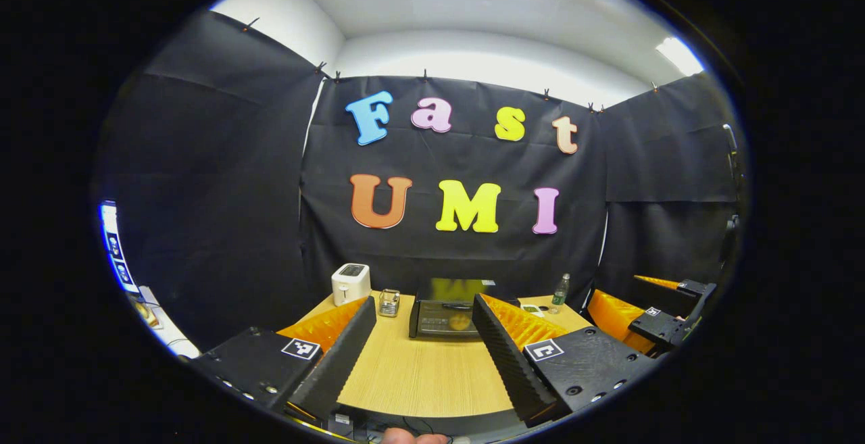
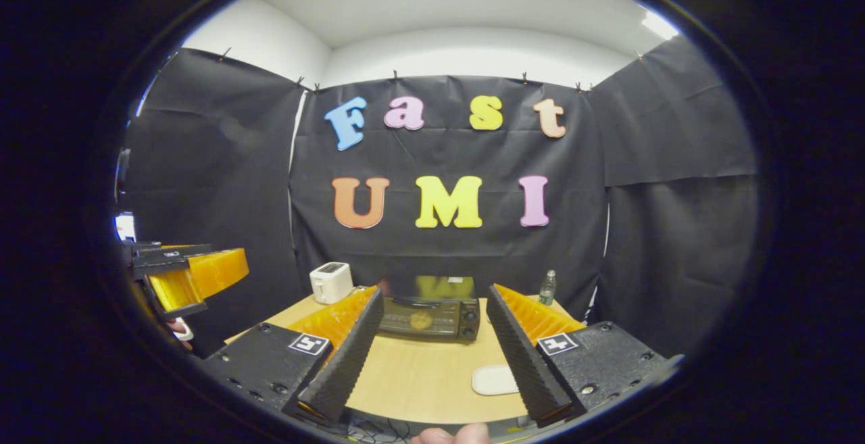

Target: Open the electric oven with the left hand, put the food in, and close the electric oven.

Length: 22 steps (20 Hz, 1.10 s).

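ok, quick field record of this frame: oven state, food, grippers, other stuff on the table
oven: far middle of table, door closed, a round golden item shows behind the glass
left gripper: open, empty, aimed at oven, well short of it
right gripper: open, empty, also facing oven
toaster: white, left of oven
bottle: right of oven
jar: small, between toaster and oven
plate: white, empty, near right gripper
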### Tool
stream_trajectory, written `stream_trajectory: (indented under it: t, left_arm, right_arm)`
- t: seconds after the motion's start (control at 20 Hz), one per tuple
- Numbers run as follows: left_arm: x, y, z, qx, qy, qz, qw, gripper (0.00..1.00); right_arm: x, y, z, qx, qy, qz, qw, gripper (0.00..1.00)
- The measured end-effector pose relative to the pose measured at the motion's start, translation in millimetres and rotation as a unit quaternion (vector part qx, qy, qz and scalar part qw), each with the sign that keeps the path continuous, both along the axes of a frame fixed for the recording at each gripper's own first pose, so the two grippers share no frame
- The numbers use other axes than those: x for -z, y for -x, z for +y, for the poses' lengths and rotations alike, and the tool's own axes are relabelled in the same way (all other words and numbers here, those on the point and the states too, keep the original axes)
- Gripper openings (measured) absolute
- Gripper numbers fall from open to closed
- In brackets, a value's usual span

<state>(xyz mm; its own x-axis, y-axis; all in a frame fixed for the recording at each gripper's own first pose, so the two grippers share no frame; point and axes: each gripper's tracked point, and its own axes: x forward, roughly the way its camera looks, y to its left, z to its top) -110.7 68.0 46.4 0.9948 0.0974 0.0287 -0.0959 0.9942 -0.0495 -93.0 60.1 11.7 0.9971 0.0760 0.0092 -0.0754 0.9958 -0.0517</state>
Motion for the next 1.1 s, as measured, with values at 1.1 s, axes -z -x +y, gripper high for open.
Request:
stream_trajectory:
  t: [1.1]
  left_arm:
    - [21.6, 40.3, -4.1, -0.011, 0.001, -0.005, 1.0, 0.94]
  right_arm:
    - [3.3, 30.6, 3.6, -0.006, -0.014, -0.002, 1.0, 0.96]
